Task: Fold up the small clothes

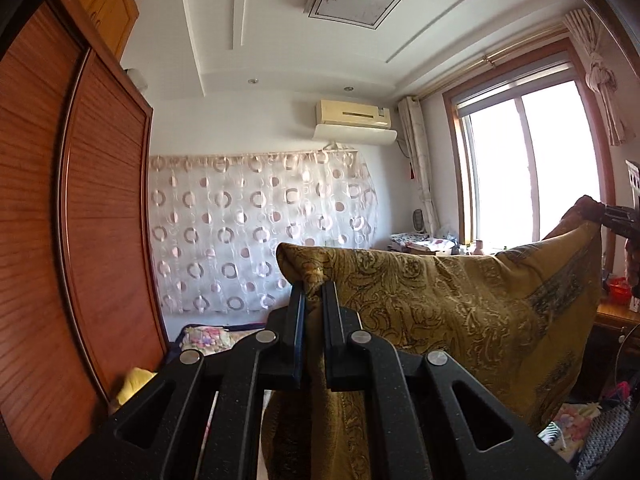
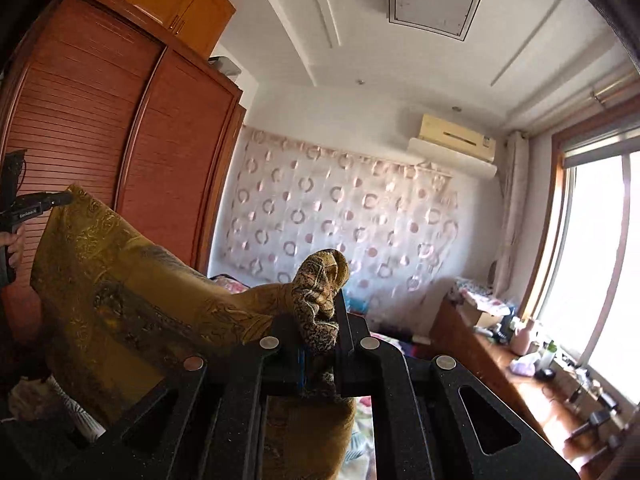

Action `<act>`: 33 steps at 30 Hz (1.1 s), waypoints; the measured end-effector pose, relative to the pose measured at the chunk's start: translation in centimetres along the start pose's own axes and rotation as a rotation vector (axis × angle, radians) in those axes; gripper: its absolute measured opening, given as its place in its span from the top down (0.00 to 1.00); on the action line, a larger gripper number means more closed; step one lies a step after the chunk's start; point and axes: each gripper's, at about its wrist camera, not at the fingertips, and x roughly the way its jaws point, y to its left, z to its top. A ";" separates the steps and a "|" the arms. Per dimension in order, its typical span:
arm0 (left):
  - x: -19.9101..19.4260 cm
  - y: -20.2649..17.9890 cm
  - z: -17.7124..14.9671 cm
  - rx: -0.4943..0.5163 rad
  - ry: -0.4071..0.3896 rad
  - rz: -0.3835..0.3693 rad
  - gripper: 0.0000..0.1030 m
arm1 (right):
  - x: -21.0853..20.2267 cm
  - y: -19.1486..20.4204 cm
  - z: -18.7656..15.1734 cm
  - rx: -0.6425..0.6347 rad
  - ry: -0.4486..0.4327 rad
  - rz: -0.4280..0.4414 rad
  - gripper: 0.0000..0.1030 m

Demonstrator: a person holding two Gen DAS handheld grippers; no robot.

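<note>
A mustard-yellow cloth with a dark paisley pattern hangs spread in the air between my two grippers. My left gripper is shut on one top corner of the cloth. My right gripper is shut on the other top corner, which bunches up above its fingers. In the left wrist view the right gripper shows at the far right, holding the cloth's corner. In the right wrist view the left gripper shows at the far left, with the cloth sagging between. The cloth's lower part is hidden behind the gripper bodies.
A tall wooden wardrobe stands on the left. A bed with flowered bedding lies below, in front of a circle-patterned curtain. A cluttered wooden desk runs under the window on the right.
</note>
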 end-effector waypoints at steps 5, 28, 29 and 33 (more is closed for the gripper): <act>4.5 0.0 -2.1 0.013 0.056 0.041 0.92 | 5.7 0.3 -2.8 0.006 0.097 -0.017 0.91; 33.9 2.2 -23.1 -0.021 0.554 0.099 0.92 | 39.7 4.1 -17.8 0.098 0.594 0.109 0.91; 34.2 2.3 -23.7 -0.022 0.567 0.102 0.92 | 40.4 3.2 -17.6 0.109 0.603 0.109 0.91; 35.8 2.8 -25.8 -0.034 0.624 0.103 0.92 | 43.1 1.0 -18.2 0.144 0.646 0.115 0.91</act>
